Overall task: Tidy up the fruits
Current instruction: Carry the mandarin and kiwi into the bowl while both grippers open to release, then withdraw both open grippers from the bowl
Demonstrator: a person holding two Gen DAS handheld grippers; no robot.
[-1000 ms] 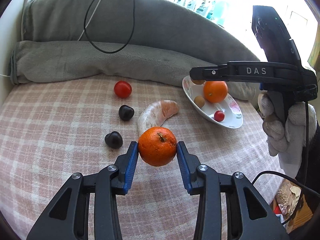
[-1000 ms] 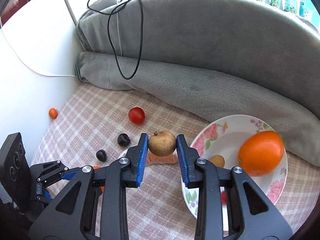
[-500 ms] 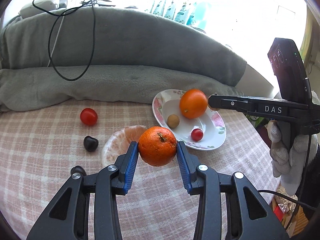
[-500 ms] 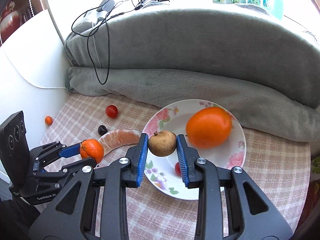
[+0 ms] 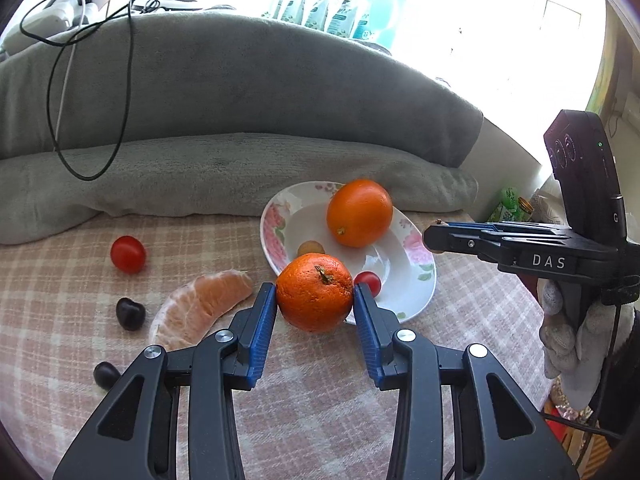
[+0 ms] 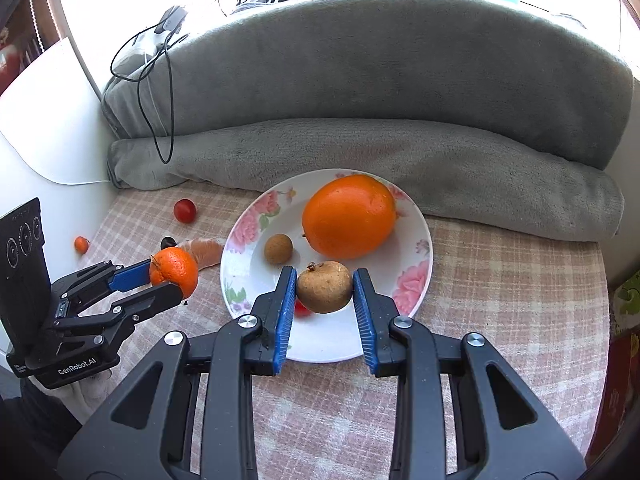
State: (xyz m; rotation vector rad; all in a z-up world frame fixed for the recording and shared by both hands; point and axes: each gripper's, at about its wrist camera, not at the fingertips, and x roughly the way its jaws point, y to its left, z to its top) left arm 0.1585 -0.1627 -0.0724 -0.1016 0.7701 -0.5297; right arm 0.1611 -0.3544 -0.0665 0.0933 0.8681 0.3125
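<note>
The left tongs [image 5: 315, 300] point forward and a little down over the checked cloth [image 5: 320, 392], closed on a mandarin [image 5: 315, 291] with rough skin and a small green stem, which sits between the blue ribbed pads above the near edge of the plate [image 5: 416, 280]. The right tongs [image 6: 324, 292] reach over the near part of the same plate [image 6: 420, 240] and are closed on a brown round fruit [image 6: 324, 286] with dull, matte skin. Compared with one second ago, both tongs are now nearer to the plate: the mandarin was then over the cloth beside the peeled segment [image 5: 200, 306], and the brown fruit was left of the plate, not above it. On the white flowered plate lie a big smooth orange [image 6: 348, 216], a small tan ball-shaped fruit [image 6: 278, 249] and a cherry tomato [image 5: 367, 282], partly hidden by the tongs. On the cloth to the left lie the pale peeled segment, two dark glossy fruits [image 5: 130, 313] and a red tomato [image 5: 128, 254]. Behind them a grey fleece blanket [image 5: 240, 168] is rolled thick, with a black cable [image 5: 92, 120] hanging over it.
</note>
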